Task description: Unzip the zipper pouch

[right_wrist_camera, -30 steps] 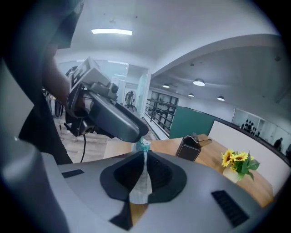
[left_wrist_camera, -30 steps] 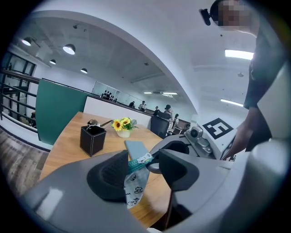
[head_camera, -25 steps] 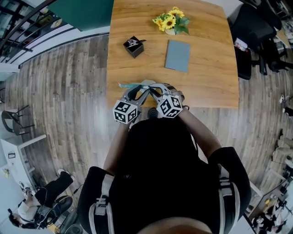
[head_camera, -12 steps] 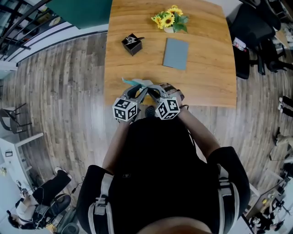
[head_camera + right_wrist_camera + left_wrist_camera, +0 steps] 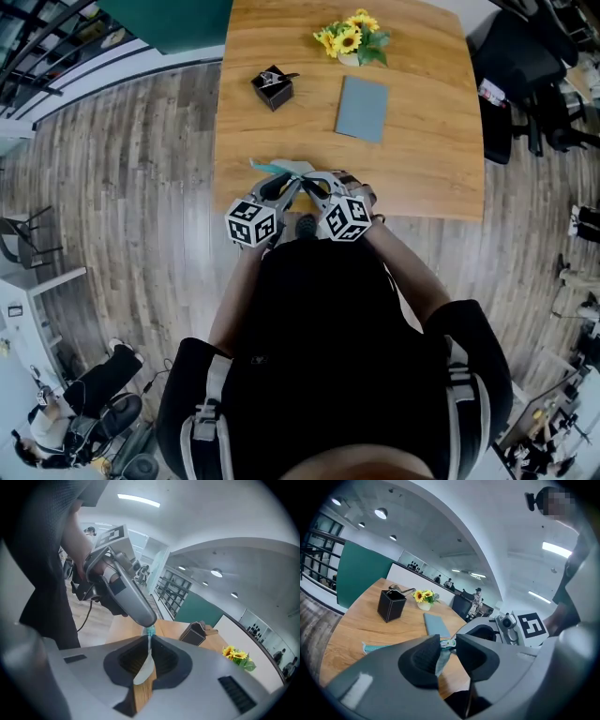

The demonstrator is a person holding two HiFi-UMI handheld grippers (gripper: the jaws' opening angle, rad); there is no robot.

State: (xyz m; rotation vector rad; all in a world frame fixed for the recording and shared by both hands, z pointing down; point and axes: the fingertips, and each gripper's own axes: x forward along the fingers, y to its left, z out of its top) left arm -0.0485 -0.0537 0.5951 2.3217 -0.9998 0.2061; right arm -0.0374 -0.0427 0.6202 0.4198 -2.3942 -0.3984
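The teal zipper pouch [image 5: 275, 170] lies at the near edge of the wooden table [image 5: 422, 159], and both grippers meet at its right end. My left gripper [image 5: 447, 644] has the pouch's fabric and zipper pull [image 5: 446, 643] between its jaws. The jaws are closing and a narrow gap still shows at the pads. My right gripper [image 5: 149, 641] is shut on a thin pale fold of the pouch [image 5: 144, 667]. The left gripper's grey finger [image 5: 133, 604] crosses just above it. In the head view the left gripper [image 5: 283, 187] and right gripper [image 5: 319, 185] sit side by side.
A black pen holder [image 5: 273, 88] stands at the back left of the table. A grey-blue notebook [image 5: 362, 109] lies mid-table, with a pot of sunflowers [image 5: 350, 39] behind it. Dark office chairs [image 5: 520, 84] stand right of the table. Wood floor lies to the left.
The left gripper's marker cube has shifted slightly left. The pouch and the right gripper stay where they were at the table's edge.
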